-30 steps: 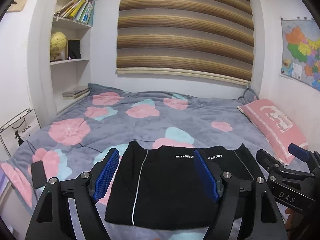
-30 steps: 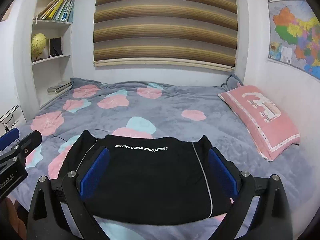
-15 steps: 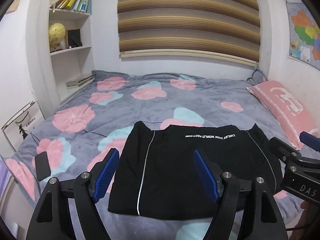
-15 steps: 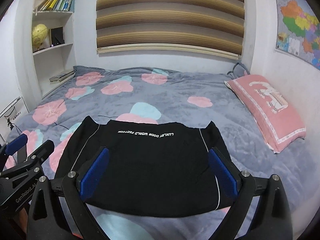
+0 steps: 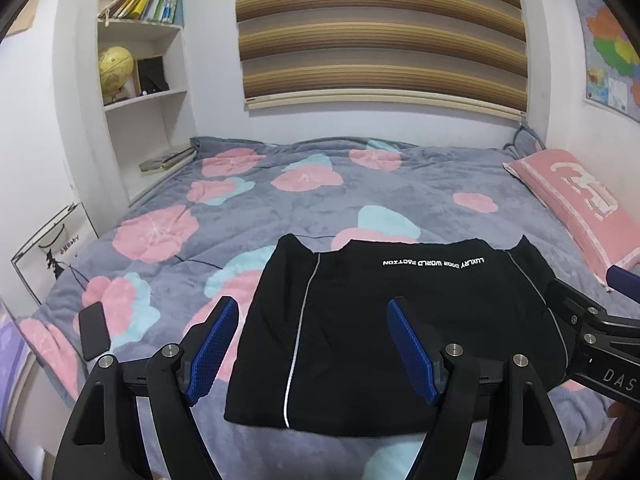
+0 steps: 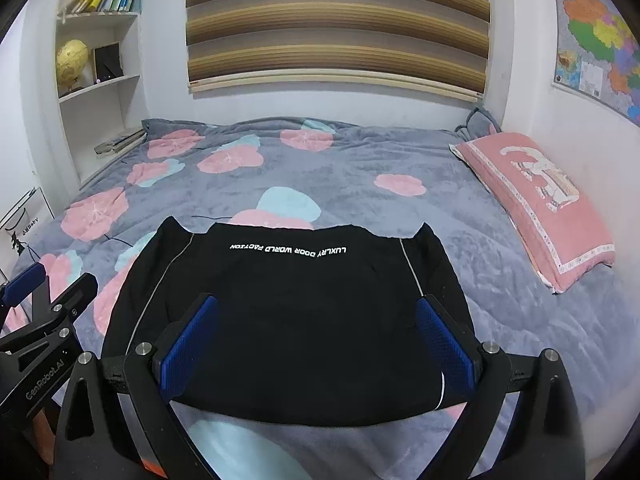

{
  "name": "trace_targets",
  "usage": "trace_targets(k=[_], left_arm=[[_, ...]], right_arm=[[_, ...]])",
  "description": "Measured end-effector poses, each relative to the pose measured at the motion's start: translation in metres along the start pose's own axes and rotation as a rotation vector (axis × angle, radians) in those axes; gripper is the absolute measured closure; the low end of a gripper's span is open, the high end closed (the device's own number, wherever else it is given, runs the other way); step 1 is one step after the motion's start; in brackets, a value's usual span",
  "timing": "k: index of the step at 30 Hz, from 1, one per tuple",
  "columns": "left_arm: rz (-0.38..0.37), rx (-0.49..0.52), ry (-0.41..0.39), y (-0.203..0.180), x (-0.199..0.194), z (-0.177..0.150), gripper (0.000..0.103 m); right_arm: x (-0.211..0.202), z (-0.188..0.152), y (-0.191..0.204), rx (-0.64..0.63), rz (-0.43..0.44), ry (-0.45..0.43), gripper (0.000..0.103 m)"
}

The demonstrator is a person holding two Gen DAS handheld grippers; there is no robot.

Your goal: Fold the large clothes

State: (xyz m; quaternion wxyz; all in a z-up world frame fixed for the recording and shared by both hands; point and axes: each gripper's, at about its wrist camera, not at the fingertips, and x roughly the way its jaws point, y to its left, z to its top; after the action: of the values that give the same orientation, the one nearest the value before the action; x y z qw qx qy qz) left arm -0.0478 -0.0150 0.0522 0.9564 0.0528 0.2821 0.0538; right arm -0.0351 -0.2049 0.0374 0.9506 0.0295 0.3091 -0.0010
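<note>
The left gripper (image 5: 312,344) has its blue pads spread wide, gripping nothing, and hovers tilted down over the near left part of the black garment (image 5: 400,320). That garment lies folded flat on the near part of the flowered bedspread (image 5: 260,208). The right gripper (image 6: 316,340) is likewise wide apart and empty, angled down above the garment's near right part. A pink pillow (image 6: 536,200) lies far right.

Both views tilt down. Folded black garment with white lettering (image 5: 400,320) slides from 6 o'clock edge toward centre in left wrist view, same in right wrist view (image 6: 296,312). Right gripper's black frame with blue tip (image 5: 592,320) drops lower at 3 o'clock. Striped blind top cropped.
</note>
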Motion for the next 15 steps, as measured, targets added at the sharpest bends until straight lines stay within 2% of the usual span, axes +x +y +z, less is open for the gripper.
trace_targets(k=[15], left_arm=[[0.016,0.046,0.006,-0.012,0.001,-0.006,0.025]], right_arm=[[0.007,-0.004,-0.004,0.011,0.001,0.024,0.003]])
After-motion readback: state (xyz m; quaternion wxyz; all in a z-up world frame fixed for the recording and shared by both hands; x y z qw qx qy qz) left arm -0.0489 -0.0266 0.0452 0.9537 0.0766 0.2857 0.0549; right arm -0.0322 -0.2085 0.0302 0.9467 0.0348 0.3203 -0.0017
